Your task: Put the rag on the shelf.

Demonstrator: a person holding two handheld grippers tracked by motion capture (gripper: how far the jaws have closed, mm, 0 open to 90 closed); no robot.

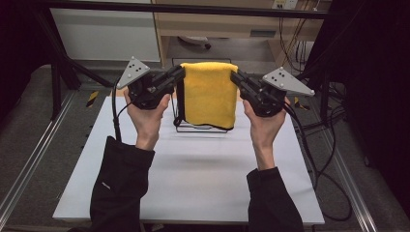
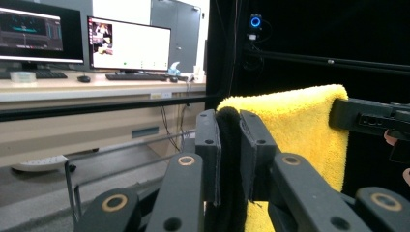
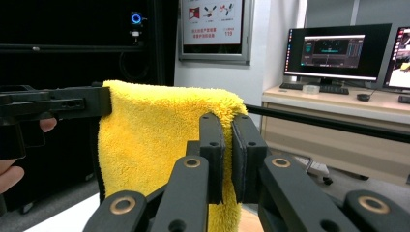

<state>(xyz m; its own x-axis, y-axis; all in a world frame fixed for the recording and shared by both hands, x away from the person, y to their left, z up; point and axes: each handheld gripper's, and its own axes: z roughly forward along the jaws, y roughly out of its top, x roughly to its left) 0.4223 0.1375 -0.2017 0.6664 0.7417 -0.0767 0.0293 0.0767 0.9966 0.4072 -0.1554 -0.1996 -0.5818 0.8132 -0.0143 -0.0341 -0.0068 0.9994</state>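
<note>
A wire rack (image 1: 193, 126) stands on the white table (image 1: 193, 179).

A white table (image 1: 193, 183) bears a black wire rack (image 1: 193, 126).

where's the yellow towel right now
In the high view the yellow towel hangs at the table's far middle, over the wire rack, pinched between the left gripper and right gripper.

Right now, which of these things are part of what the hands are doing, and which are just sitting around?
In use:
yellow towel
left gripper
right gripper
wire rack
white table

Lying about:
monitors
keyboard
wall poster
</note>
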